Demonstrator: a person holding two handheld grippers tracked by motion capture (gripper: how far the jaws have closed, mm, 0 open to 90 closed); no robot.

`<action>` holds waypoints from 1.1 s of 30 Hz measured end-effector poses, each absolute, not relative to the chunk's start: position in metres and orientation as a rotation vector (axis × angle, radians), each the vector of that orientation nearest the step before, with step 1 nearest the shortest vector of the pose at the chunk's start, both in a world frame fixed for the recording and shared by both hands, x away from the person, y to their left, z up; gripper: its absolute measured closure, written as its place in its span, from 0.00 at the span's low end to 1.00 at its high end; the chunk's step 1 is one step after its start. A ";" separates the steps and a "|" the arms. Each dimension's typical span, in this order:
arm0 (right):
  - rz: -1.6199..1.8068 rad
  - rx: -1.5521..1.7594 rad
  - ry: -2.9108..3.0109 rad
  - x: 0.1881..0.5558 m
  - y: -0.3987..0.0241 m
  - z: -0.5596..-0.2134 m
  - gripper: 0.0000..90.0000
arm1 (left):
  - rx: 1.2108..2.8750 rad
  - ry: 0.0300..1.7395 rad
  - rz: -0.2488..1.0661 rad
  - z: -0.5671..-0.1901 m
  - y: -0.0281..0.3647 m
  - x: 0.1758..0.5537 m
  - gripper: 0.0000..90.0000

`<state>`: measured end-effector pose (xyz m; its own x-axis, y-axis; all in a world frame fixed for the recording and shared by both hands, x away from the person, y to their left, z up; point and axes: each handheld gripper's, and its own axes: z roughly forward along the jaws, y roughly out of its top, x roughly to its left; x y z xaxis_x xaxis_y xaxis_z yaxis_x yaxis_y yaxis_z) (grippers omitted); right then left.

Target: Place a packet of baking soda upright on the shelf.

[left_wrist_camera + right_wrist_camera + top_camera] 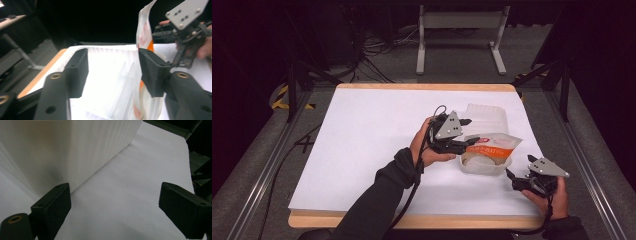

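The left gripper (460,134) hung over the tub (485,163), jaws apart, the pouch (493,144) brushing one pad unclamped. Best to lift clear slowly, so the pouch stayed seated in the tub. It was white and orange, glossy, standing tilted inside. The right gripper (512,177) waited beside the tub, jaws wide, empty.

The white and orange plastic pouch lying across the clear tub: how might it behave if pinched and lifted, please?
The white and orange plastic pouch probably flops: in the left gripper view its edge curves limply. It looks thin, so likely light. The clear plastic tub beneath may shift.
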<state>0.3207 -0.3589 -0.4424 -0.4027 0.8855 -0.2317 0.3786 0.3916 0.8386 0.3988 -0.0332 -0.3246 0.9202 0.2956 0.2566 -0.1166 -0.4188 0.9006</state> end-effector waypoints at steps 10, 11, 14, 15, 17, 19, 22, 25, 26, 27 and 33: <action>0.940 1.075 1.950 0.318 -0.359 -0.439 0.13 | 1.995 0.177 0.546 -0.322 -0.006 0.390 0.33; 0.938 1.074 1.948 0.318 -0.359 -0.439 0.13 | 2.000 0.175 0.553 -0.322 -0.002 0.389 0.32; 0.939 1.067 1.946 0.317 -0.359 -0.437 0.13 | 2.016 0.193 0.564 -0.323 0.008 0.387 0.30; 0.937 1.067 1.946 0.317 -0.359 -0.437 0.13 | 2.020 0.197 0.561 -0.324 0.011 0.386 0.30; 0.937 1.058 1.948 0.316 -0.358 -0.435 0.13 | 2.035 0.206 0.580 -0.326 0.018 0.384 0.29; 0.939 1.051 1.950 0.315 -0.358 -0.434 0.13 | 2.045 0.208 0.586 -0.327 0.025 0.383 0.28; 0.946 1.046 1.951 0.314 -0.357 -0.431 0.13 | 2.058 0.232 0.592 -0.333 0.036 0.382 0.26; 0.943 1.035 1.965 0.313 -0.356 -0.430 0.13 | 2.057 0.253 0.596 -0.340 0.048 0.379 0.24; 0.943 1.035 1.965 0.313 -0.356 -0.430 0.13 | 2.057 0.253 0.596 -0.340 0.048 0.379 0.23; 0.945 1.030 1.970 0.313 -0.356 -0.430 0.13 | 2.066 0.258 0.610 -0.343 0.055 0.377 0.23; 0.945 1.020 1.976 0.312 -0.354 -0.428 0.13 | 2.102 0.316 0.604 -0.362 0.075 0.377 0.19</action>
<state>0.3118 -0.3541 -0.4285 -0.4366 0.8630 -0.2541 0.3439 0.4211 0.8393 0.3765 0.0746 -0.3618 0.8480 0.4367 0.3002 -0.0021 -0.5638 0.8259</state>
